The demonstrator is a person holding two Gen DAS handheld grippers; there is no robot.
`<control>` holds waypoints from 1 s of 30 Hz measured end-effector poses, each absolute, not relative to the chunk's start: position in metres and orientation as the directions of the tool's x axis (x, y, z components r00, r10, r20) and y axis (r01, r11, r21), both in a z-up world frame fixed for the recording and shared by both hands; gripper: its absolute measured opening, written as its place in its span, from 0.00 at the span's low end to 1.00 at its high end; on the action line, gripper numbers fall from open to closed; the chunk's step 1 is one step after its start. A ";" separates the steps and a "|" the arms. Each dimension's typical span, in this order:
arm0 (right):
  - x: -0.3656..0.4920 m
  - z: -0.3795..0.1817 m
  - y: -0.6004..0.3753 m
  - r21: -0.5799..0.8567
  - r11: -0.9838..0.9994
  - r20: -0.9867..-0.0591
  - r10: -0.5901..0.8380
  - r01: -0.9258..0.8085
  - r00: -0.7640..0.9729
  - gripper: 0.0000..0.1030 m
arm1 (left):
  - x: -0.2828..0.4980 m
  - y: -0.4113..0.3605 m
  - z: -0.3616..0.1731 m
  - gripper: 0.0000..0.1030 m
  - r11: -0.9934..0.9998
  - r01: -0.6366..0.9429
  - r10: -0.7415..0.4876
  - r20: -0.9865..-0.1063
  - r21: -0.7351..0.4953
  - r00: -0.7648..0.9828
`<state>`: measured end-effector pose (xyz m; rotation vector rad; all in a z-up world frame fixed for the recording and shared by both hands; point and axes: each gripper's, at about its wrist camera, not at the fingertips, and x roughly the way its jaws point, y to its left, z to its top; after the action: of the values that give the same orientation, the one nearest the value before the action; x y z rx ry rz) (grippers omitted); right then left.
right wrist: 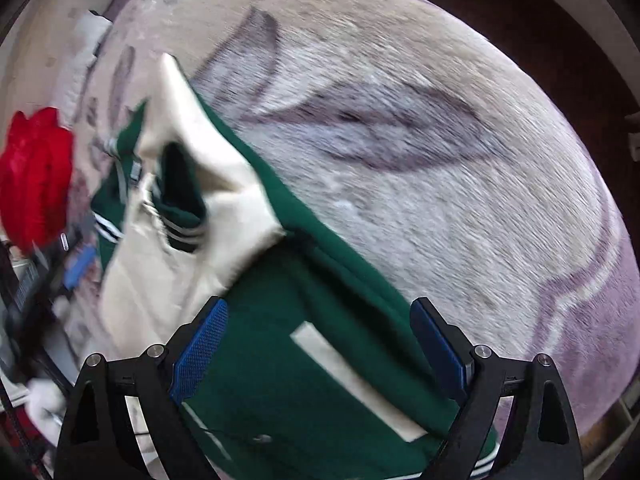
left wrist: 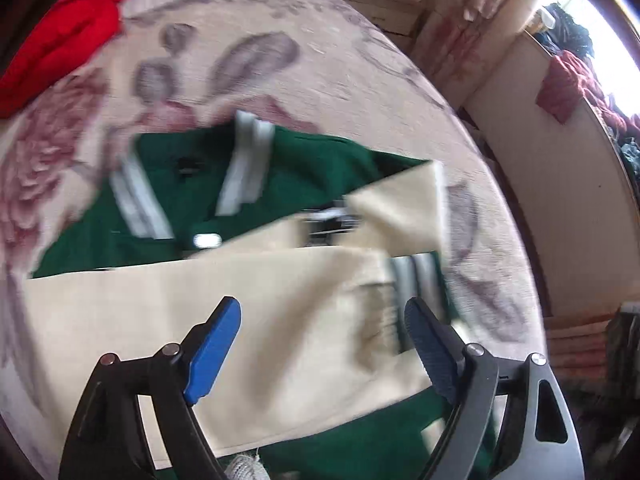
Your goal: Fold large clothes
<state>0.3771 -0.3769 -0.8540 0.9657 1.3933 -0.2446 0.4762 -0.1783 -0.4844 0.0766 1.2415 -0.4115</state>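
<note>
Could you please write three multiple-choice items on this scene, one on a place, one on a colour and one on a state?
1. Where does the jacket lie?
A. on a floral blanket
B. on a hanger
C. in a basket

2. What colour are the jacket's sleeves?
A. black
B. cream
C. red

3. How does the left gripper stand?
A. shut on a sleeve
B. shut, empty
C. open

Answers: 1 A, the blanket spreads all round it; 2 B, the sleeves are cream on a green body; 3 C, the fingers stand wide apart, gripping nothing.
</note>
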 end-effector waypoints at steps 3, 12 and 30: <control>0.415 -0.843 -0.366 0.471 0.647 -0.878 0.410 0.600 0.246 0.91 | 0.481 -0.104 -0.487 0.81 0.970 0.243 -0.101 -0.942 -0.021 0.320; 0.523 -0.903 -0.303 0.447 0.731 -0.885 0.443 0.515 0.140 0.89 | 0.491 0.073 -0.603 1.00 0.968 -0.123 0.236 -0.956 0.217 0.176; 0.451 -0.875 -0.261 0.265 0.807 -0.944 0.330 0.527 -0.030 0.63 | 0.428 0.021 -0.531 1.00 0.981 -0.057 0.192 -0.959 0.184 0.211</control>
<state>0.4513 -0.2615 -0.8753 0.6884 1.6352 -0.1800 0.4279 0.0212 -0.5309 0.1177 1.3485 0.1734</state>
